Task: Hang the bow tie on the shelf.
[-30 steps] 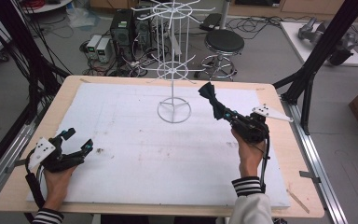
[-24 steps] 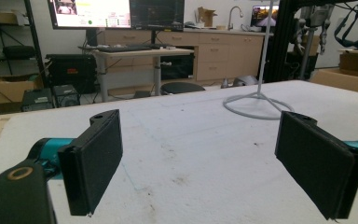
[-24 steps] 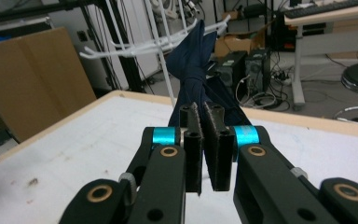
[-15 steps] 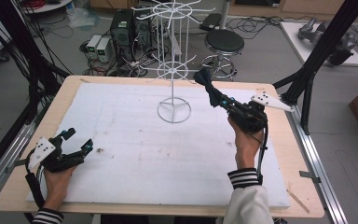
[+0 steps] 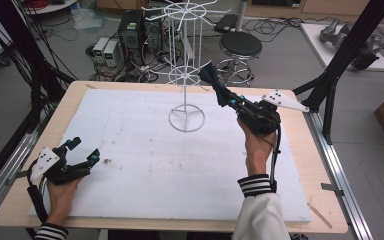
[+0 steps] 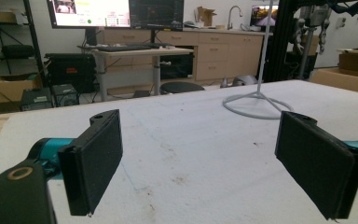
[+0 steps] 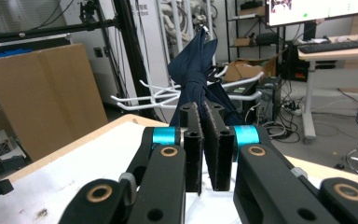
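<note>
My right gripper [image 5: 219,89] clamps dark cloth [image 7: 196,70] at the wire rack's [image 5: 186,70] three o'clock; my left gripper [image 5: 83,150] rests open.

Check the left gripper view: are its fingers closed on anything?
No. The left gripper has its fingers spread wide apart, with just the white foam board showing between them.

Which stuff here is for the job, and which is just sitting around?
For the job:
right gripper, shut on the dark blue cloth
white wire rack on the table
white foam board

Just sitting around:
left gripper, open, resting low
black stool
computer boxes on the floor
</note>
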Tool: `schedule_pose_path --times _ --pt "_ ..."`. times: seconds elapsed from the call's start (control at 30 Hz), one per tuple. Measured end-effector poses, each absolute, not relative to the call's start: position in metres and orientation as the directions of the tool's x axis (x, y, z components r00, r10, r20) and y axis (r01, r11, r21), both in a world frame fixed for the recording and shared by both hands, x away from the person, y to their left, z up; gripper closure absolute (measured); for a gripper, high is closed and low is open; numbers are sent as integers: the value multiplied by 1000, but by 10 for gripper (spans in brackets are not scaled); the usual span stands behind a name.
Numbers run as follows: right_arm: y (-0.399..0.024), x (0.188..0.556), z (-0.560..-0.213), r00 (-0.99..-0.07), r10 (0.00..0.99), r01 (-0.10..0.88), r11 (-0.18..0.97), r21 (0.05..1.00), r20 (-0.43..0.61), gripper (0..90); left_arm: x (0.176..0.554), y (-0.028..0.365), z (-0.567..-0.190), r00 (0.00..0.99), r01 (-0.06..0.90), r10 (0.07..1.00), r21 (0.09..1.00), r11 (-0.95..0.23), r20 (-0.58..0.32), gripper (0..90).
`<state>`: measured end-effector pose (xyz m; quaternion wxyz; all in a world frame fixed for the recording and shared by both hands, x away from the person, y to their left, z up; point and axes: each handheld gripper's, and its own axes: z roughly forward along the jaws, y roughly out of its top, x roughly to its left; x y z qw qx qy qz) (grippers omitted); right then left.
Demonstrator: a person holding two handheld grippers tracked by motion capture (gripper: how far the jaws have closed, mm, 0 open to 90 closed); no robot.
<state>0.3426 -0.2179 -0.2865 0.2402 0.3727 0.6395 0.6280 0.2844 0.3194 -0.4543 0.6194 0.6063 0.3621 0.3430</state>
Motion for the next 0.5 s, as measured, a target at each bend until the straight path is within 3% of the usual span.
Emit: schedule_pose_path --times 0.5 --pt "-194 345 -282 -632 768 131 -26 991 104 865 285 320 -454 504 14 863 999 29 -33 154"
